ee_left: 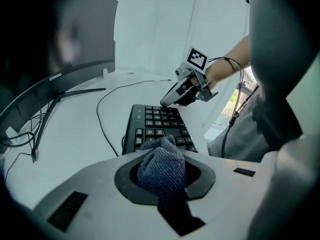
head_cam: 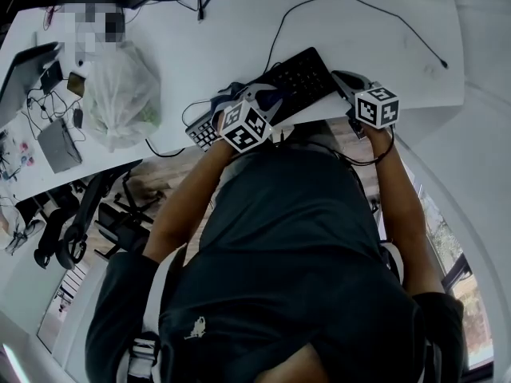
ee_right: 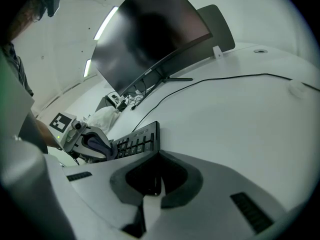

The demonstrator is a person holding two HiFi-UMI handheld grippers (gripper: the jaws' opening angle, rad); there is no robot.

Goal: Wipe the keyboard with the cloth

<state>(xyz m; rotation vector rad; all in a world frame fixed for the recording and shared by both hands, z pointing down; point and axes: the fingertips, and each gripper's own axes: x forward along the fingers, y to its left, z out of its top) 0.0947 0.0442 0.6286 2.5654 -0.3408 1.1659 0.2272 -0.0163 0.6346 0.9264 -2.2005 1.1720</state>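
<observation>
A black keyboard [head_cam: 299, 78] lies slantwise near the front edge of the white desk [head_cam: 215, 46]. My left gripper [head_cam: 267, 100] is over the keyboard's left part, shut on a bunched blue-grey cloth [ee_left: 162, 169] that fills the gap between its jaws; the keyboard [ee_left: 157, 126] lies just beyond it. My right gripper [head_cam: 345, 80] is at the keyboard's right end; from the left gripper view, the right gripper [ee_left: 172, 98] has its tip at the keyboard's far edge. In the right gripper view its jaws [ee_right: 156, 181] look shut with nothing between them, beside the keyboard's corner [ee_right: 142, 136].
A curved dark monitor [ee_right: 150, 39] stands at the back of the desk, with a black cable [ee_left: 107, 101] running past the keyboard. A full plastic bag [head_cam: 120, 94] sits to the left. Small devices and cables [head_cam: 48, 110] lie at the far left. The desk edge is right below the keyboard.
</observation>
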